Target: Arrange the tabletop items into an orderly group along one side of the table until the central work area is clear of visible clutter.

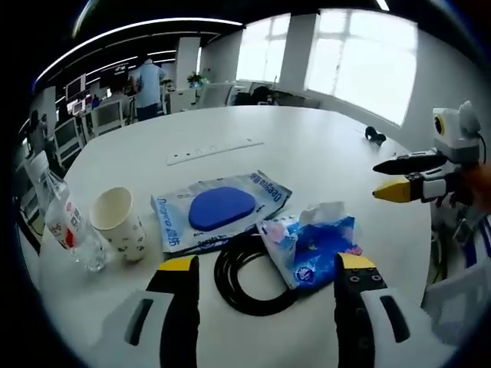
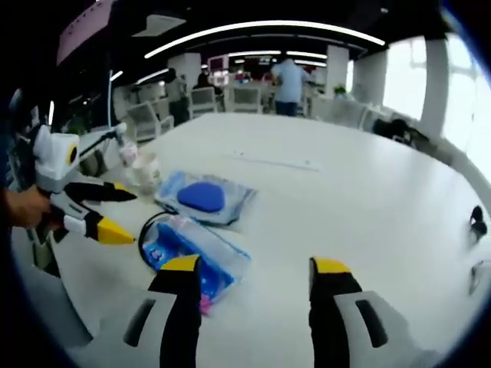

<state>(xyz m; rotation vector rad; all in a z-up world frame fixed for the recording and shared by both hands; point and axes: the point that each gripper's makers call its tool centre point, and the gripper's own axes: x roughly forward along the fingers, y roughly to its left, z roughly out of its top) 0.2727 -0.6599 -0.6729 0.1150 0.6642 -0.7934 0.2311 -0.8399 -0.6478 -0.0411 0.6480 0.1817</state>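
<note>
The tissue pack (image 1: 313, 249) lies on the black cable coil (image 1: 249, 276), beside the bagged blue pad (image 1: 221, 210), paper cup (image 1: 119, 222) and bottle (image 1: 69, 226). Both the left gripper (image 1: 265, 268) and right gripper (image 2: 257, 268) are spread, empty. Lifting the pack may snag the cable.

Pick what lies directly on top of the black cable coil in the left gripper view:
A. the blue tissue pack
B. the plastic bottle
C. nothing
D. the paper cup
A: the blue tissue pack overlaps the right side of the black cable coil, while the paper cup and the plastic bottle stand apart to the left on the table.
</note>
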